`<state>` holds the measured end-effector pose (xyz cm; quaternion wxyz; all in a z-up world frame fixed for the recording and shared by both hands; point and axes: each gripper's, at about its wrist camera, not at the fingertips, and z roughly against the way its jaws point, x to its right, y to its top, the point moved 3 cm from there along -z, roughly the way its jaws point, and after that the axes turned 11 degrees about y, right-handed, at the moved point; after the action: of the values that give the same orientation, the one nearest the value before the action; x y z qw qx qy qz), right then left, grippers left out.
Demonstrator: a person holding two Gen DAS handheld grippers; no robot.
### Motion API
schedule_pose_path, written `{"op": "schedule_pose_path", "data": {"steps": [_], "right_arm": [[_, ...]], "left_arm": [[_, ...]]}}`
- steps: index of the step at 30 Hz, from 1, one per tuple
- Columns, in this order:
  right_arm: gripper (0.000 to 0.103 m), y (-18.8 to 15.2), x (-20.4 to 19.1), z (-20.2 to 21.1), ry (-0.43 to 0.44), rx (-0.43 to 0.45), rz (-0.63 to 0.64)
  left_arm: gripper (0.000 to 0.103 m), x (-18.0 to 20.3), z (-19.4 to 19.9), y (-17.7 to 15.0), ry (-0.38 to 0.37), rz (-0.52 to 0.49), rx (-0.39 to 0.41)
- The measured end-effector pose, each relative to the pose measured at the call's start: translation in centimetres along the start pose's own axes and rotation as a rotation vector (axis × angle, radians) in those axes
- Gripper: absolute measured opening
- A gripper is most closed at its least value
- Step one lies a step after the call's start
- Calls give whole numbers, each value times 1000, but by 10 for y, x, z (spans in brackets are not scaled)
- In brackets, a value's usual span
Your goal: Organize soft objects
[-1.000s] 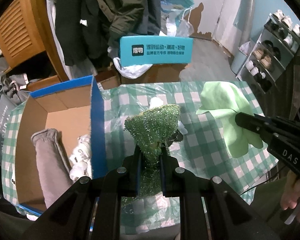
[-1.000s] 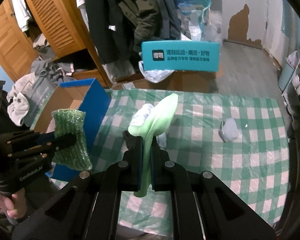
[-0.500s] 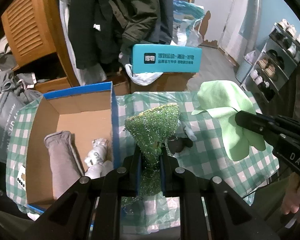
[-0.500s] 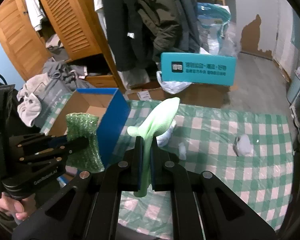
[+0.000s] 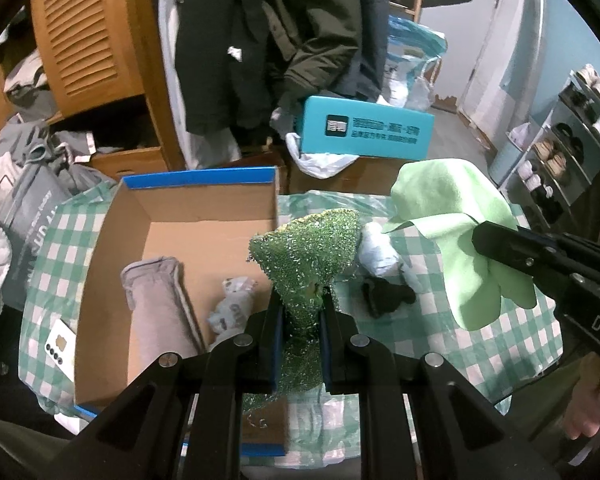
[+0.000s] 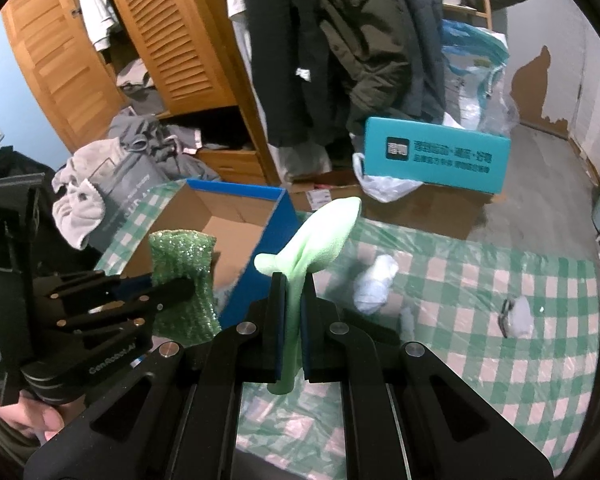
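Both tools have swung leftward over the last second, so the open cardboard box (image 5: 188, 240) now lies largely ahead and to the left of the left tool (image 5: 300, 304) rather than off at the edge. Inside the box, furthest left of that tool, a rolled grey towel (image 5: 156, 304) lies lengthwise, with a small pale bundle (image 5: 234, 304) just beside it, near the fingertips. The left tool is clamped narrow on a green glittery scrubbing cloth (image 5: 308, 248), which stands up from the jaws just over the box's blue right wall. To its right, on the checked desk (image 5: 432, 340), a crumpled white wad (image 5: 376, 252) and a small black item (image 5: 388, 296) lie loose. Furthest right, the right tool (image 6: 292, 316) is pinched shut on a light green microfibre cloth (image 6: 324, 236) held in the air above the desk. To do the drop well, I judge the left tool should carry on past the blue wall to the bare cardboard floor, lower, then open, so the cloth does not snag on the rim; the right tool can follow after.
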<state>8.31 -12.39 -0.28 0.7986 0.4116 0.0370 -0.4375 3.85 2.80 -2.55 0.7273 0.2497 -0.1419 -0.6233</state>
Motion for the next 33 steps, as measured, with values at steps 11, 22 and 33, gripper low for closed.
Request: {"op": "schedule_pose_path", "data": {"steps": [11, 22, 33], "right_arm": [[6, 15, -37, -26, 46, -17, 53], [6, 23, -74, -62, 86, -64, 108], [6, 23, -97, -100, 110, -132, 130]], "left_arm": [[15, -42, -4, -3, 41, 60, -1], [15, -83, -13, -10, 90, 115, -19], [15, -109, -26, -19, 130, 146, -50]]}}
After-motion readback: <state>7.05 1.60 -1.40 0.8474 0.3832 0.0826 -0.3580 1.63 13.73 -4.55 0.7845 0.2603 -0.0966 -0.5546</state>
